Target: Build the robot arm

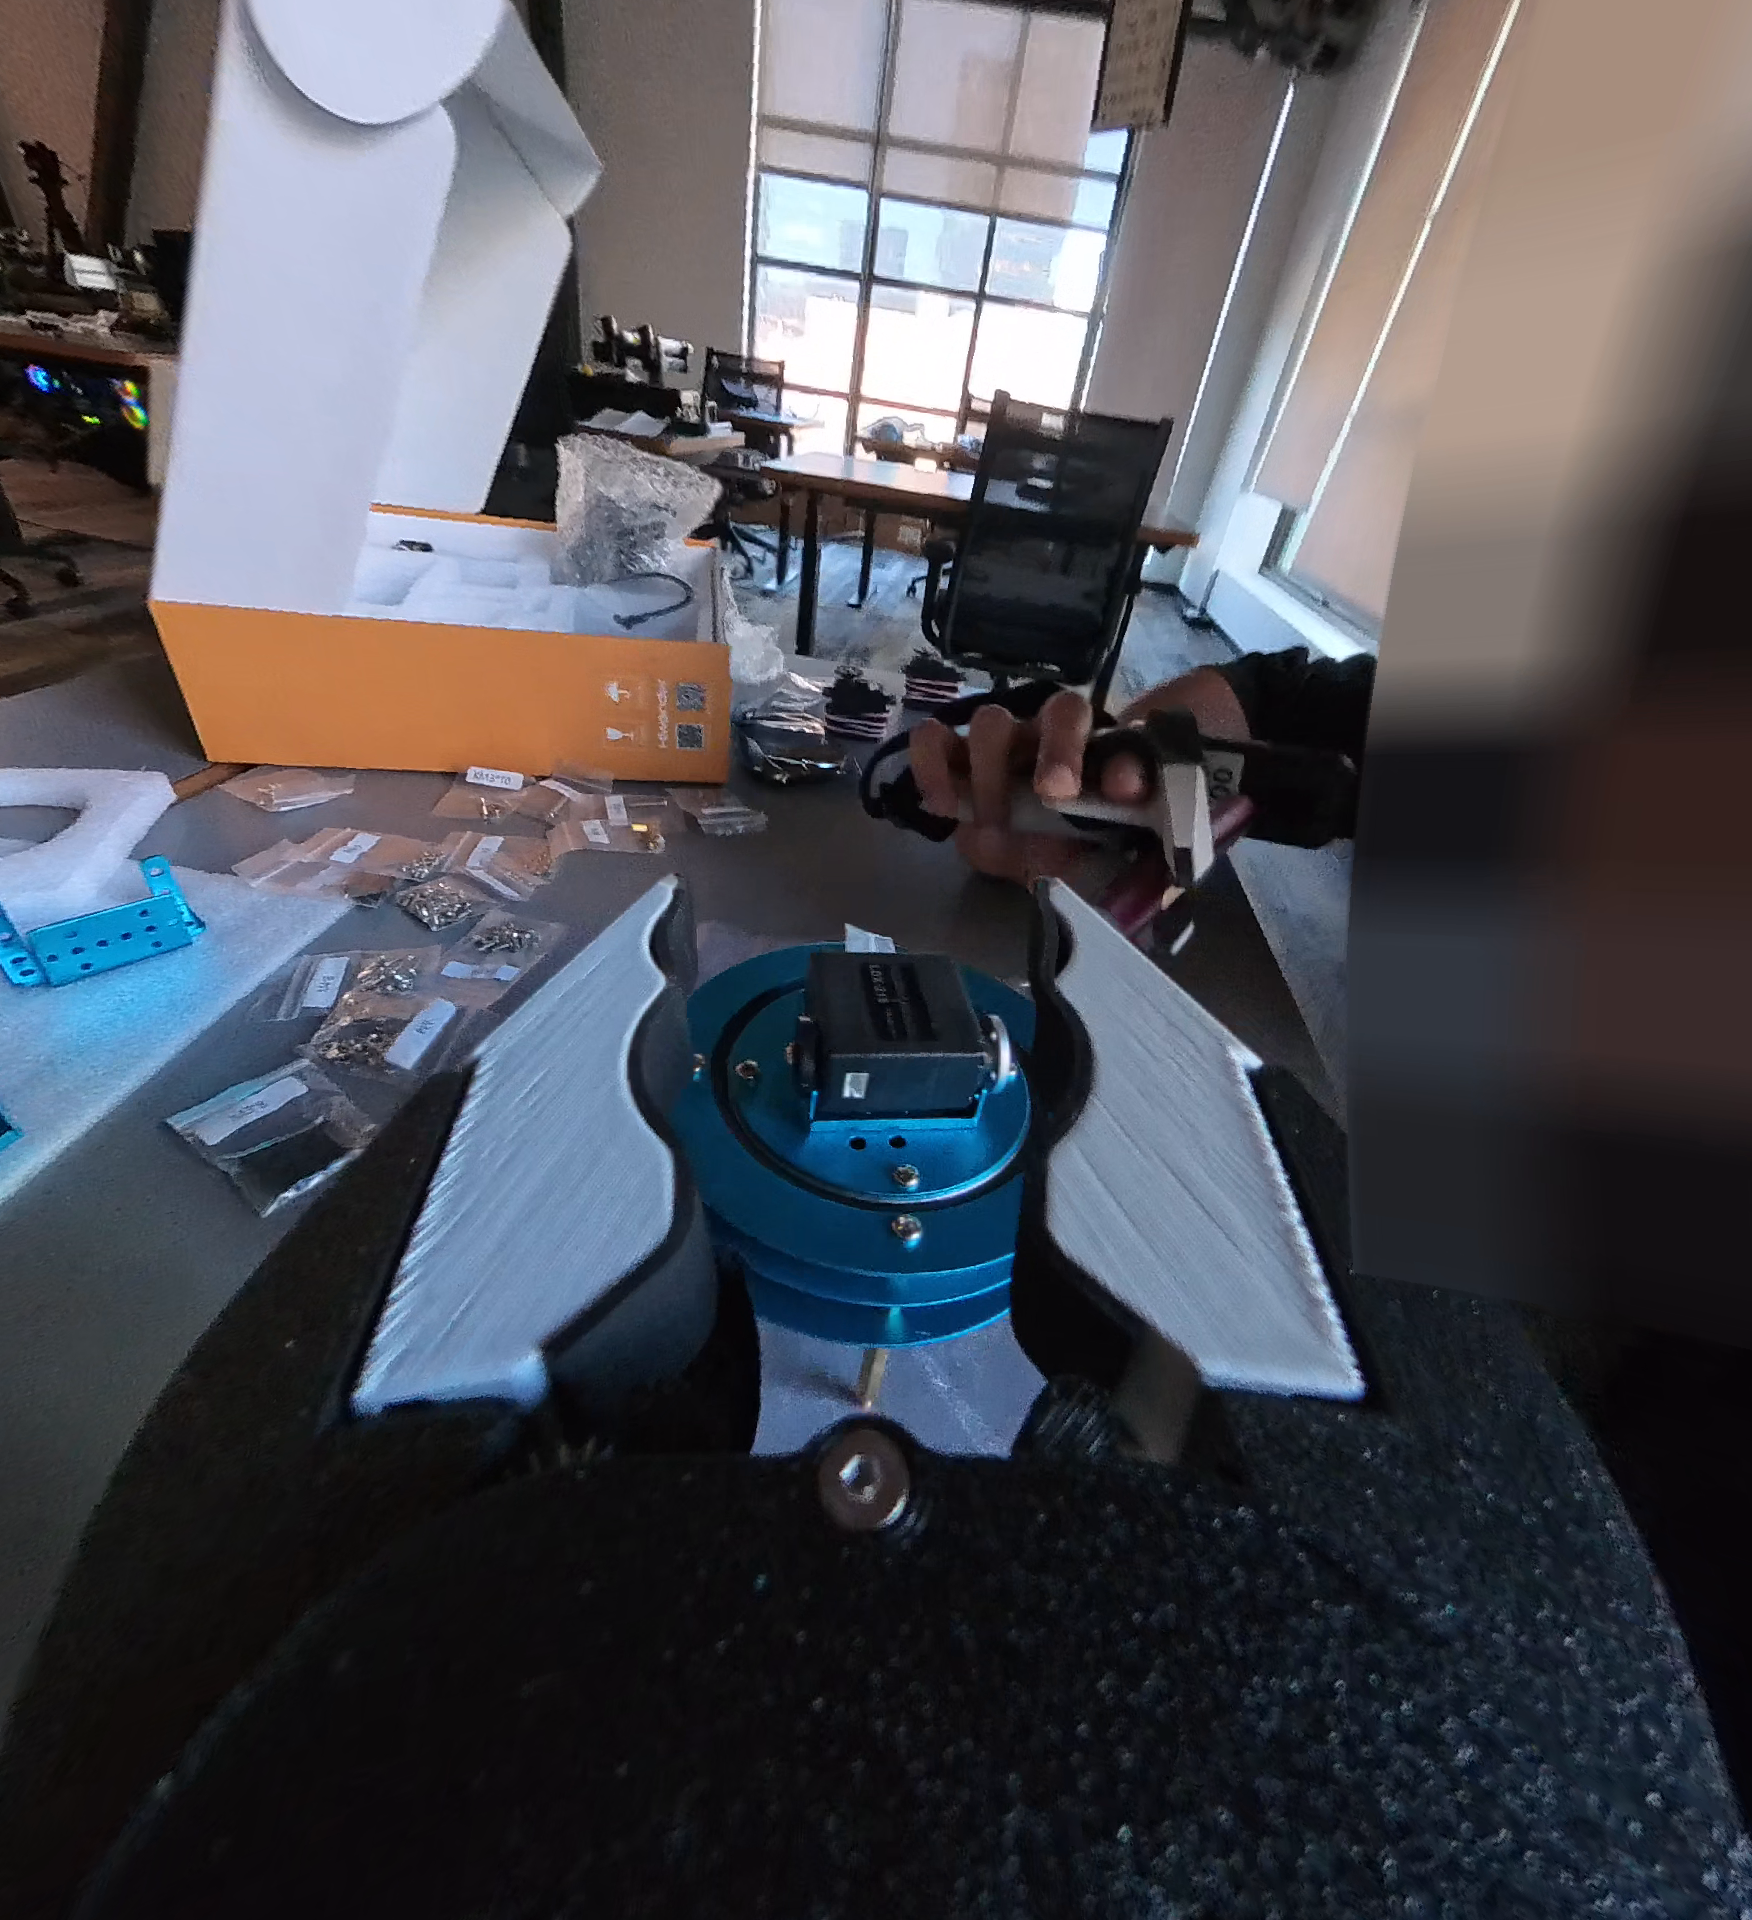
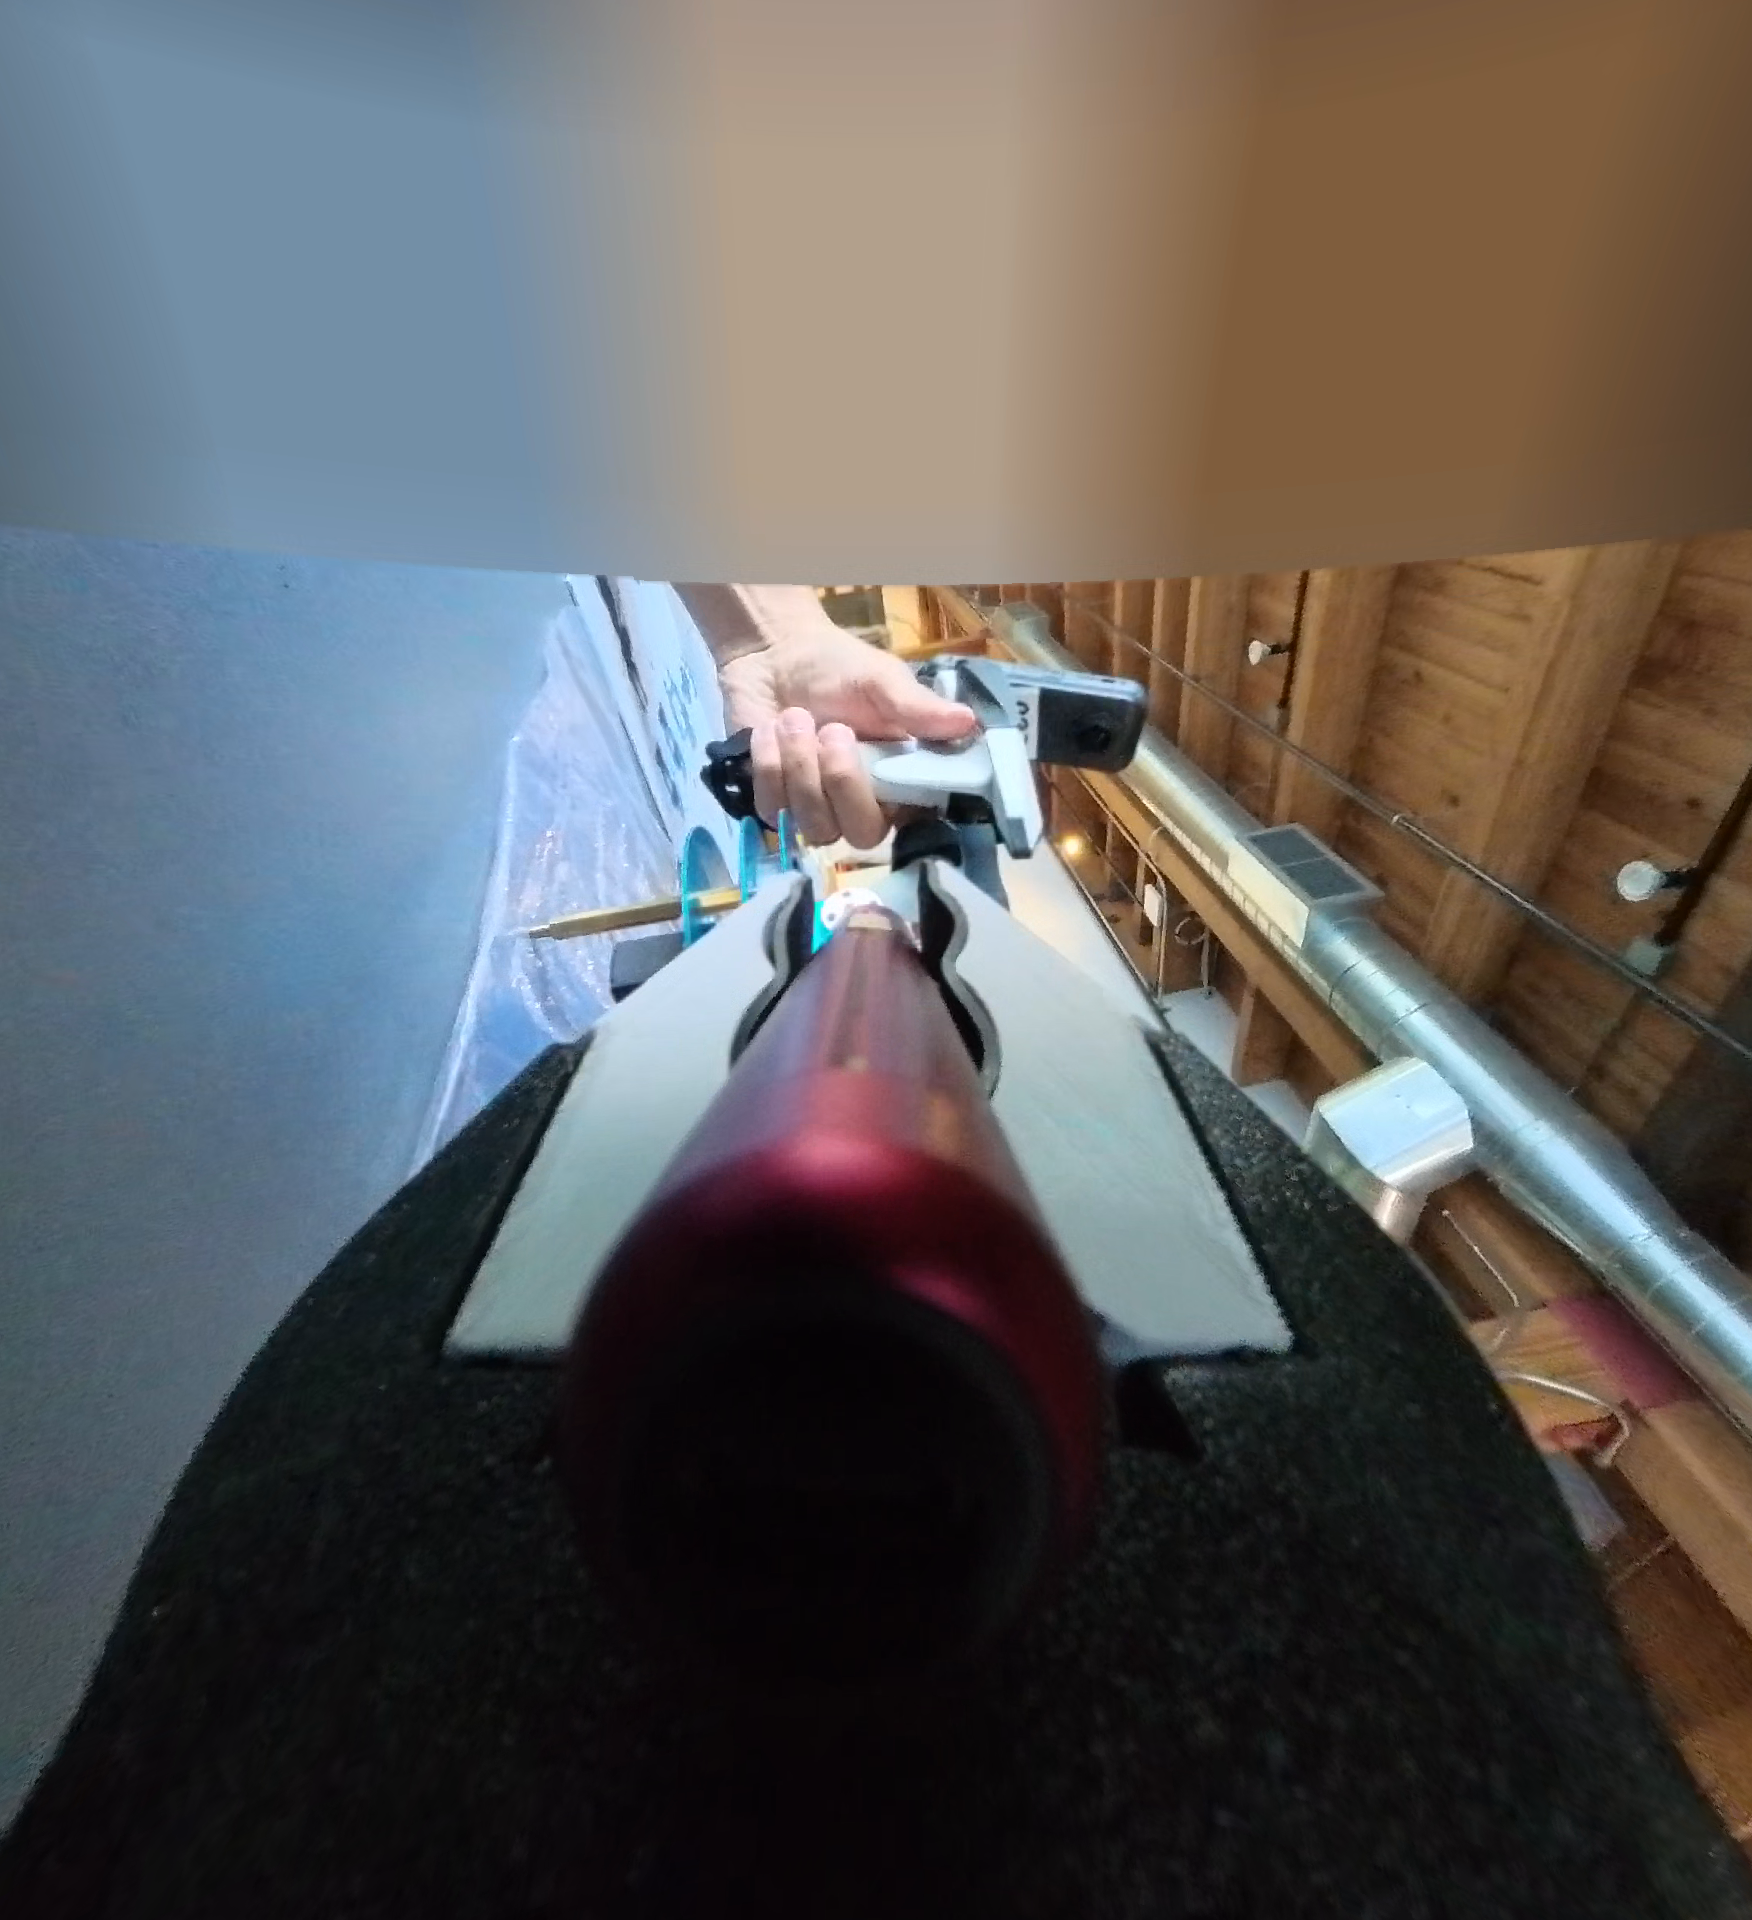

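Between the white fingers of the left tool (image 1: 856, 1039) sits a blue round metal base (image 1: 851, 1174) with a black servo (image 1: 893, 1039) mounted on top; the fingers press against the base on both sides, gripping it just above the grey tabletop (image 1: 820, 873). A brass standoff (image 1: 872, 1371) pokes out beneath the base.

Off to the left lie many small clear bags of screws (image 1: 404, 935), a blue perforated bracket (image 1: 87, 925) on white foam sheet (image 1: 51, 1029), and behind them an open orange box (image 1: 436, 696) with its white lid standing up. Beyond the base, a person's hand (image 1: 1017, 769) grips the handle of the right tool.

Seen from the right wrist view (tipped sideways, ceiling ducts on the right), the right tool (image 2: 867, 914) is closed around a red-handled screwdriver (image 2: 841, 1164), whose shaft runs forward between the fingers toward the blue base (image 2: 716, 883). Whether its tip touches the base I cannot tell. Another hand (image 2: 830, 748) holds the left tool's grey handle there.
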`<state>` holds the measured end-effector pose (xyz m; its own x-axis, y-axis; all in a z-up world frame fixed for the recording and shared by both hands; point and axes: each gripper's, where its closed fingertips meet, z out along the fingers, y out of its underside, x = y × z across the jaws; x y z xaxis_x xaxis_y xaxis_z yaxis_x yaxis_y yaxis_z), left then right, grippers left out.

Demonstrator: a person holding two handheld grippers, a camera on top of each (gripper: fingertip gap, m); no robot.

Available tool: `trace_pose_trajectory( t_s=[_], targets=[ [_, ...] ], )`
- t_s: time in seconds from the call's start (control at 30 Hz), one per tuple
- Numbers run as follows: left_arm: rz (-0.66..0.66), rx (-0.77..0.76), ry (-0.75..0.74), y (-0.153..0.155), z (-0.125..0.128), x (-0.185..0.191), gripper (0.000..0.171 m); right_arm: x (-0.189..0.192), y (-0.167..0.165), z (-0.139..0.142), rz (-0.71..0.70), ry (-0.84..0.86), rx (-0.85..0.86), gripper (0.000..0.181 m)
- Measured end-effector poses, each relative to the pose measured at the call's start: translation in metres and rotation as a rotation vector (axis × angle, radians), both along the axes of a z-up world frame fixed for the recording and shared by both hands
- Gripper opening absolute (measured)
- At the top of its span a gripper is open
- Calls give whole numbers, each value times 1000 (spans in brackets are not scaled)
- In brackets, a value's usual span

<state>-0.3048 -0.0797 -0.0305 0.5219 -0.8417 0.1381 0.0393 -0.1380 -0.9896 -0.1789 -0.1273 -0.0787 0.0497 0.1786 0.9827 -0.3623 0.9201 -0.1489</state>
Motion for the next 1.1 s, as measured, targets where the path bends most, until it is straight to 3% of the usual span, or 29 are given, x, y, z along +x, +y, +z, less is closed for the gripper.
trace_pose_trajectory(
  t_s=[0.27, 0.47, 0.7, 1.1],
  targets=[
    [6, 35, 123, -11, -7, 18, 72, -3, -4, -18, 43, -16, 118, 21],
    [31, -3, 194, -6, -21, 18, 82, -9, 6, -11, 46, 18, 102, 21],
    [14, -40, 256, -6, -40, 27, 82, -16, 2, -13, 92, 16, 112, 21],
    [22, -46, 287, -4, -46, 27, 75, -20, 5, -14, 65, 2, 107, 21]
  ],
)
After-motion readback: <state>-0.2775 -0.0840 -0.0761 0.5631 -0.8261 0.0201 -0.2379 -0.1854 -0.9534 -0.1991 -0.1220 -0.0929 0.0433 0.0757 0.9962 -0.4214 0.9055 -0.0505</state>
